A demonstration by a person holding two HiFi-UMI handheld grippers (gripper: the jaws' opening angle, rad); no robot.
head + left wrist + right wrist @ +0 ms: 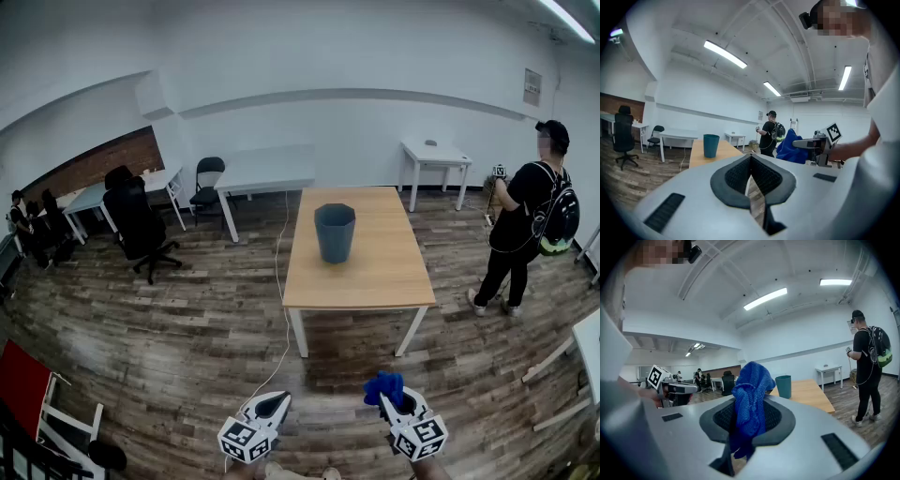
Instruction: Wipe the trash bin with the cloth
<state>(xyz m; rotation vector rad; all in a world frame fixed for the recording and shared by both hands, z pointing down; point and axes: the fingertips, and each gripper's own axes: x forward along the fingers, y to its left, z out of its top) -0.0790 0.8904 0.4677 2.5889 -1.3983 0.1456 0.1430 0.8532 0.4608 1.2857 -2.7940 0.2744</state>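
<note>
A dark teal trash bin (335, 232) stands upright on a wooden table (375, 277) well ahead of me; it also shows small in the left gripper view (711, 145) and the right gripper view (783, 386). My right gripper (387, 397) is shut on a blue knitted cloth (750, 404), which bunches up above the jaws (383, 386). My left gripper (272, 405) is shut with nothing in it; its jaws meet edge to edge (750, 180). Both grippers hang low near my body, far short of the table.
A person in black with a backpack (527, 220) stands right of the table. A cable (279, 281) runs across the wood floor left of the table. Office chairs (139, 225), white desks (267, 169) and seated people (28, 230) fill the left and back. A red object (21, 384) lies at lower left.
</note>
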